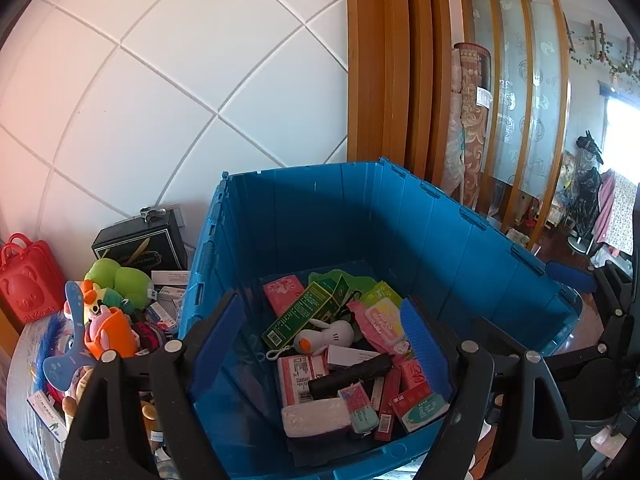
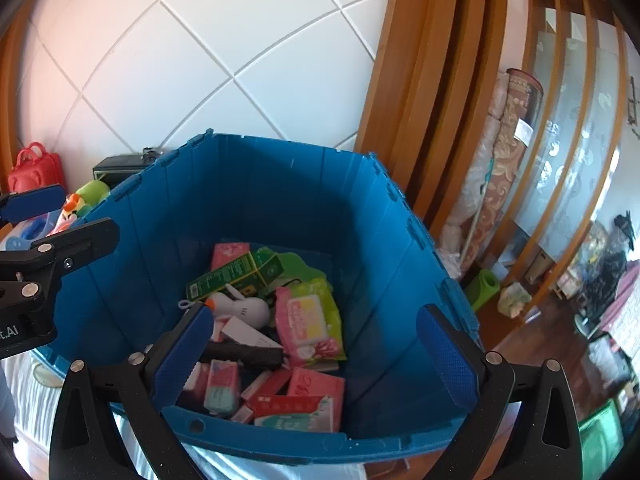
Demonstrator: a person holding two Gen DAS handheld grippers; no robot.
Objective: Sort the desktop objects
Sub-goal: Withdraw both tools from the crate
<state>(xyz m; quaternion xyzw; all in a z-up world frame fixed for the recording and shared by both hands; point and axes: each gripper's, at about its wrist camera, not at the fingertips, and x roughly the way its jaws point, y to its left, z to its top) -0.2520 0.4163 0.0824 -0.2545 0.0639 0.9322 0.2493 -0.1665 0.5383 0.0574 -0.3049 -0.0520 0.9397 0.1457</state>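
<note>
Standing spread and empty, both left gripper (image 1: 322, 344) and right gripper (image 2: 316, 356), hovering over blue crate (image 2: 140, 240) at frame centre. Reaching next, probably, toward toy pile (image 1: 108, 320) at left; approaching low, avoiding crate rim.

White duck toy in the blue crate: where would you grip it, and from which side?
White duck toy lies on top of the packets: come from above, pads across its rounded body, not the thin loop at its head. The crate walls block a side approach.
</note>
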